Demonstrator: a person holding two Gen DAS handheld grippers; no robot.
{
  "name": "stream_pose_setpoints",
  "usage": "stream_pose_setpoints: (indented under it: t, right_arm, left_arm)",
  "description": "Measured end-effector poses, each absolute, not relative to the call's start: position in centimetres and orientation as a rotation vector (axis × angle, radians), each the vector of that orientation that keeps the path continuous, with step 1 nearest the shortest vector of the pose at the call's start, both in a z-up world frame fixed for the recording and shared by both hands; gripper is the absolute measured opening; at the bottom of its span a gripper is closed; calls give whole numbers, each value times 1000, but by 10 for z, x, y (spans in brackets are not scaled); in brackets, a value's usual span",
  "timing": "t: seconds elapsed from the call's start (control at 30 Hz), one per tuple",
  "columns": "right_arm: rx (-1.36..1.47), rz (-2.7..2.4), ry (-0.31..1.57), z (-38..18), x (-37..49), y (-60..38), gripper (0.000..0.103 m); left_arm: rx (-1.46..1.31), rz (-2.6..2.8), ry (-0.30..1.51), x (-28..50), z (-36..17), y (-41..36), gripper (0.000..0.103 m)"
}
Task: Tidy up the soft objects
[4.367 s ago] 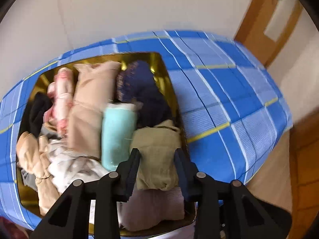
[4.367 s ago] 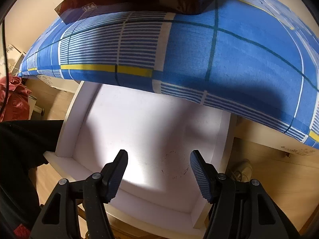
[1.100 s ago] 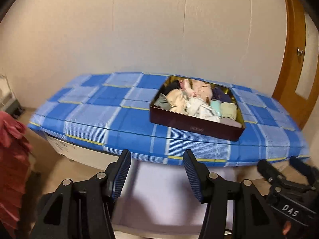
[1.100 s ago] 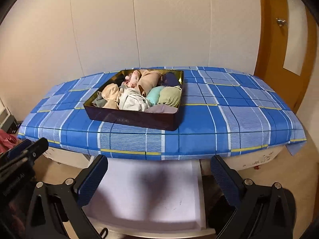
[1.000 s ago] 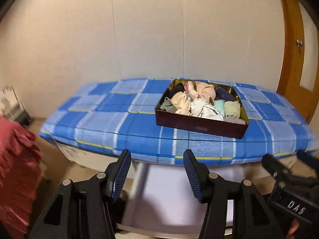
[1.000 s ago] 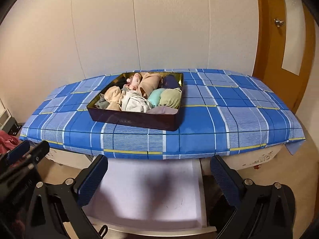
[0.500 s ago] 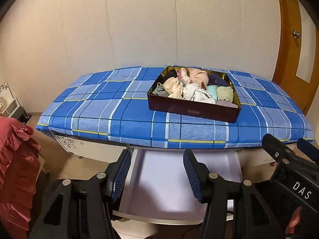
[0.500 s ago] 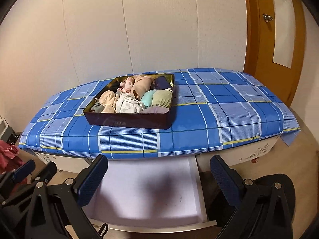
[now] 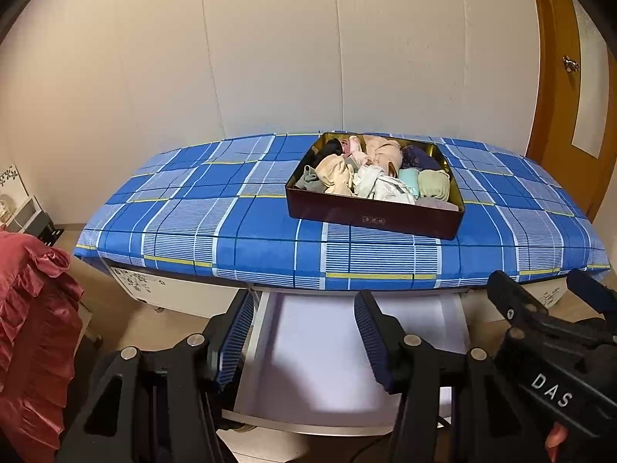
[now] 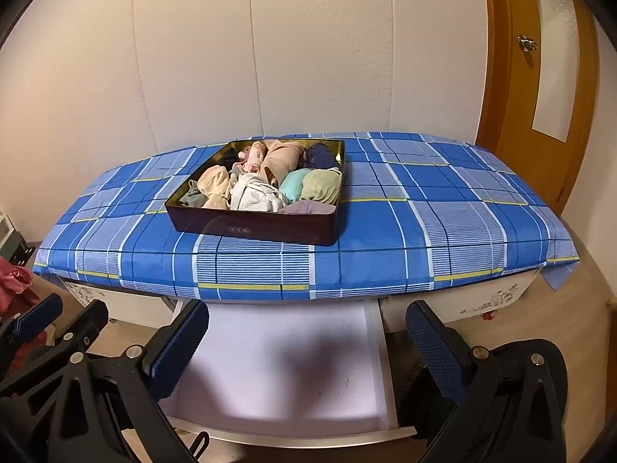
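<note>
Above white drawer [image 10: 277,366], both tongs [image 9: 300,341] [image 10: 308,351] gape, empty.

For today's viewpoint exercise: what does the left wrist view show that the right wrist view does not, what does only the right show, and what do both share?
Only the left wrist view shows the large red ruffled fabric and the "DAS" lettering on the right gripper. Only the right wrist view shows the blue cloth corner hanging off the bed. Both show the tin of rolled clothes, the blue plaid cover, the open drawer and the wooden door.

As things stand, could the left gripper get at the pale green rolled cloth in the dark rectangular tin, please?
Probably yes: the left gripper is open and empty, the pale green rolled cloth lies uncovered near the dark rectangular tin's front corner, though it must first cross the open white drawer.
</note>
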State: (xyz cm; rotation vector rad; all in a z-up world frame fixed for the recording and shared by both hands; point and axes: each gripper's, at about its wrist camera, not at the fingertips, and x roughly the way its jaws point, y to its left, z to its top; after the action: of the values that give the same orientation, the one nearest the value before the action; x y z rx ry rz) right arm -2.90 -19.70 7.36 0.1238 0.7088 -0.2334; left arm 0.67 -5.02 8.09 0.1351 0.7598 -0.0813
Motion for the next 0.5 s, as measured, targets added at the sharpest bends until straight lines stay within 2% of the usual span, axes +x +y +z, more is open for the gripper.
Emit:
stream_pose_setpoints:
  t: [0.5]
  right_arm:
    - [122,-230,725,71,-29,-195,103]
  left_arm:
    - [139,-85,783,8,78,-49,55]
